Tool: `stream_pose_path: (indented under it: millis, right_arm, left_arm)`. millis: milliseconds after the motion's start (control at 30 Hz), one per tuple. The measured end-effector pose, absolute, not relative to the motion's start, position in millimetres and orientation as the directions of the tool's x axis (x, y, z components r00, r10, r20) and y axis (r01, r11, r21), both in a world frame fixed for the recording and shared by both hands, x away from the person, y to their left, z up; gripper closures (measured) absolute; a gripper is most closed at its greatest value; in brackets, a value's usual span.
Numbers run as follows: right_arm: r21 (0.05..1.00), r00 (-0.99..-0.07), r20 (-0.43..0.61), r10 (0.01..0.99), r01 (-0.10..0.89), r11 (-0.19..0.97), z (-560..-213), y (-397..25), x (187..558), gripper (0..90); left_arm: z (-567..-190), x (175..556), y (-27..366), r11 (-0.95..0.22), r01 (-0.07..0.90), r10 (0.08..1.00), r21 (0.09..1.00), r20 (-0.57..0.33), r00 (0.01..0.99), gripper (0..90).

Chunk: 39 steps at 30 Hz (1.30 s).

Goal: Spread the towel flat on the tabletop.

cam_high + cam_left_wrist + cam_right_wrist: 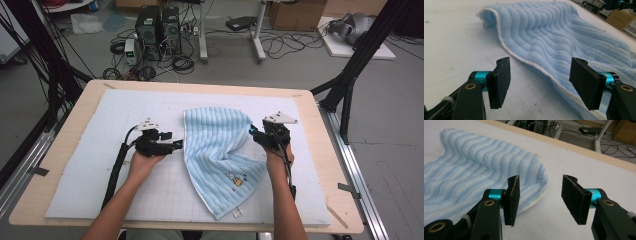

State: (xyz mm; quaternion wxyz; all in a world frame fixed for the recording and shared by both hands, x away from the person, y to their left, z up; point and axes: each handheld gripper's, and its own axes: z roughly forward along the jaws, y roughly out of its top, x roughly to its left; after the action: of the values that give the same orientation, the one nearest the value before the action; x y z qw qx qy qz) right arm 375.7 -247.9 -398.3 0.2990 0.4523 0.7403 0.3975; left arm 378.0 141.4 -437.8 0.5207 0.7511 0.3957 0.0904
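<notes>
A light blue striped towel (220, 150) lies rumpled on the white mat (100, 165), with a small cartoon patch near its front corner. My left gripper (176, 145) stands open just left of the towel's white-trimmed left edge (524, 60); its jaws are apart with nothing between them (540, 83). My right gripper (254, 134) is open at the towel's right edge. In the right gripper view the towel's rounded fold (534, 177) lies just beyond the left jaw, and bare mat shows between the jaws (540, 200).
The mat covers most of a wooden table (320, 150). Beyond the table's far edge are computer towers (157, 27), tangled cables and black frame legs (350, 80). A cardboard box (297, 14) stands at the back.
</notes>
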Motion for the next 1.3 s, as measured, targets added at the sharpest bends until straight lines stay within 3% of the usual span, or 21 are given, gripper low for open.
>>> stream_pose_path:
  millis: [167, 300, 367, 433, 500, 600, 900, 1300]
  right_arm:
    - [0.848, -0.433, -0.078, 0.898, 0.445, 0.288, -407, -253, 365, 46.1]
    - [0.850, -0.418, -0.049, 0.907, 0.459, 0.257, -412, -259, 362, 44.3]
    - [0.850, -0.414, -0.038, 0.909, 0.465, 0.247, -413, -261, 360, 44.3]
    - [0.848, -0.416, -0.033, 0.909, 0.470, 0.246, -416, -262, 360, 44.0]
    - [0.844, -0.423, -0.029, 0.906, 0.475, 0.248, -418, -261, 359, 44.0]
    - [0.839, -0.435, -0.027, 0.900, 0.480, 0.258, -421, -257, 359, 44.3]
    - [0.819, -0.484, -0.024, 0.875, 0.492, 0.294, -428, -244, 361, 44.4]
    - [0.822, -0.546, 0.053, 0.836, 0.499, 0.274, -431, -218, 372, 45.2]
  left_arm:
    - [-443, 386, 116, -0.235, 0.503, 0.701, 0.832, -0.213, 0.680, 35.1]
    - [-449, 393, 106, -0.301, 0.548, 0.729, 0.781, -0.182, 0.660, 44.6]
    - [-449, 395, 107, -0.324, 0.537, 0.734, 0.779, -0.151, 0.662, 55.4]
    - [-450, 397, 110, -0.339, 0.522, 0.713, 0.783, -0.149, 0.685, 77.5]
    - [-451, 399, 114, -0.320, 0.529, 0.709, 0.786, -0.172, 0.684, 86.1]
    - [-448, 403, 124, -0.330, 0.511, 0.726, 0.794, -0.132, 0.675, 87.2]
    - [-443, 416, 174, -0.162, 0.546, 0.791, 0.822, -0.222, 0.570, 87.0]
    - [-445, 430, 207, -0.119, 0.569, 0.838, 0.814, -0.225, 0.496, 86.8]
